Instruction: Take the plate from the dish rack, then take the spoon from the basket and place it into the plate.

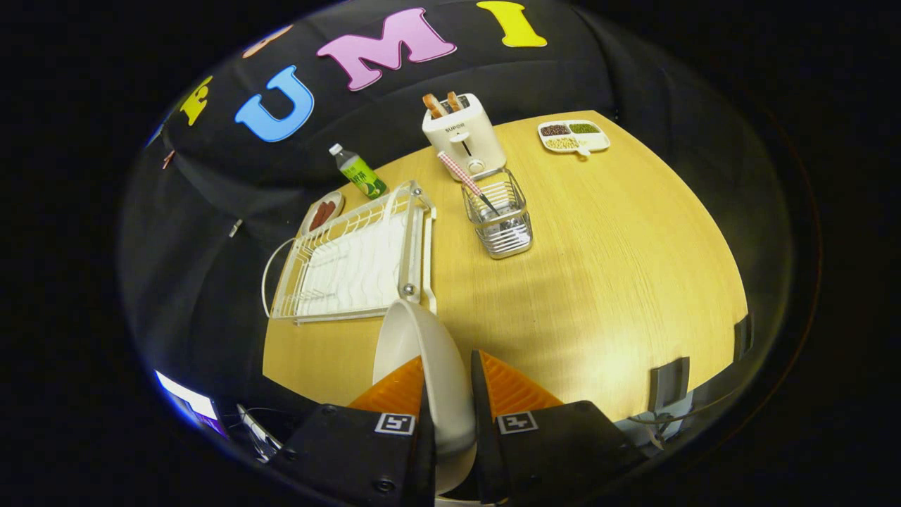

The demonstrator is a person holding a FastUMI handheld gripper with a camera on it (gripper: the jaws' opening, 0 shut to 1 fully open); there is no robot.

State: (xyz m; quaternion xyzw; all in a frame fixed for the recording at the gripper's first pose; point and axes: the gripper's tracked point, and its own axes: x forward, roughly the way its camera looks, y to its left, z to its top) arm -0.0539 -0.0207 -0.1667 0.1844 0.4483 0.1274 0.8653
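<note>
Above table [598, 282] | gripper [450, 394] narrow, clamping plate [422, 352] (held on edge) | dish rack [352, 260] just beyond

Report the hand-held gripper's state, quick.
Hand-held gripper: shut on the plate, held on edge between both fingers, above the table near the rack.

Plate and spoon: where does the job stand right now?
Done: the plate is out of the dish rack, whose slots stand bare. In hand: the gripper is shut on the plate's rim, holding it on edge above the table, beside the rack's near corner. Left: set the plate down, then fetch the spoon, standing in the wire basket beyond the fingers.
</note>
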